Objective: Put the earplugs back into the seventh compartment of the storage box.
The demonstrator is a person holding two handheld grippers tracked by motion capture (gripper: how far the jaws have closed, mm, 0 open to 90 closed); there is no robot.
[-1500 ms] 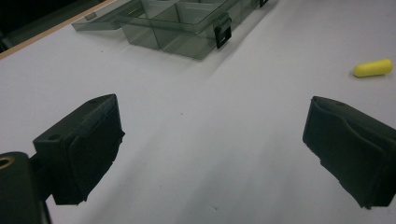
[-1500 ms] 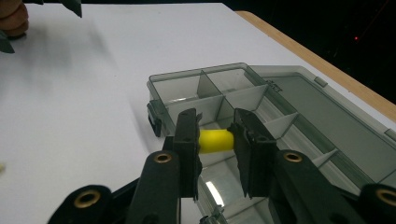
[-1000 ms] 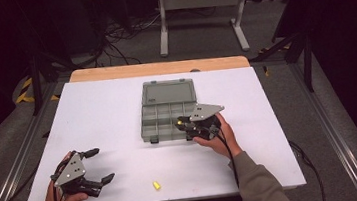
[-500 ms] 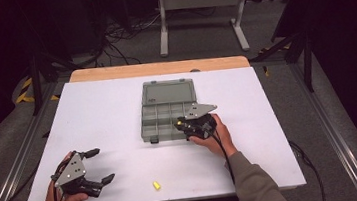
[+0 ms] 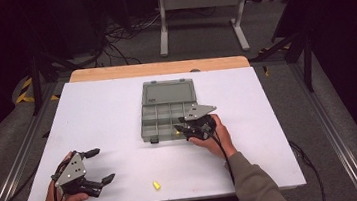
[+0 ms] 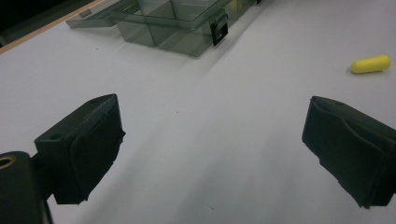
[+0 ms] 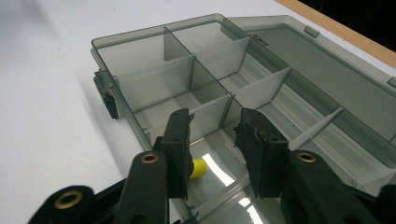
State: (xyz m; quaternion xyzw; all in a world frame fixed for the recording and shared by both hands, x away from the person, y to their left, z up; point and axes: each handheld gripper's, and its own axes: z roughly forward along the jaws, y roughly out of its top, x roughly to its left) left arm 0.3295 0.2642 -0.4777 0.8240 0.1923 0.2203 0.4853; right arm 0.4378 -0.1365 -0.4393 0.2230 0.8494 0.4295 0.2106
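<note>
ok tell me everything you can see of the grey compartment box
The compartment box is smoky see-through plastic with thin dividers forming several cells. Its lid lies open flat behind it, and a black latch sits on the front wall. It rests on the white table. A yellow earplug lies in a near cell, just below the right tongs, whose jaws have just been opening, nothing between them.

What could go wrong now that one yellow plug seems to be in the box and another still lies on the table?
The right hand-held gripper, whose jaws have just been opening, sits low inside the organizer box; pulling back carelessly might snag a divider and shift the box. The yellow plug lies right by one jaw and could get flicked out. The other plug lies near the table's front edge, so a clumsy grab could roll it off.
</note>
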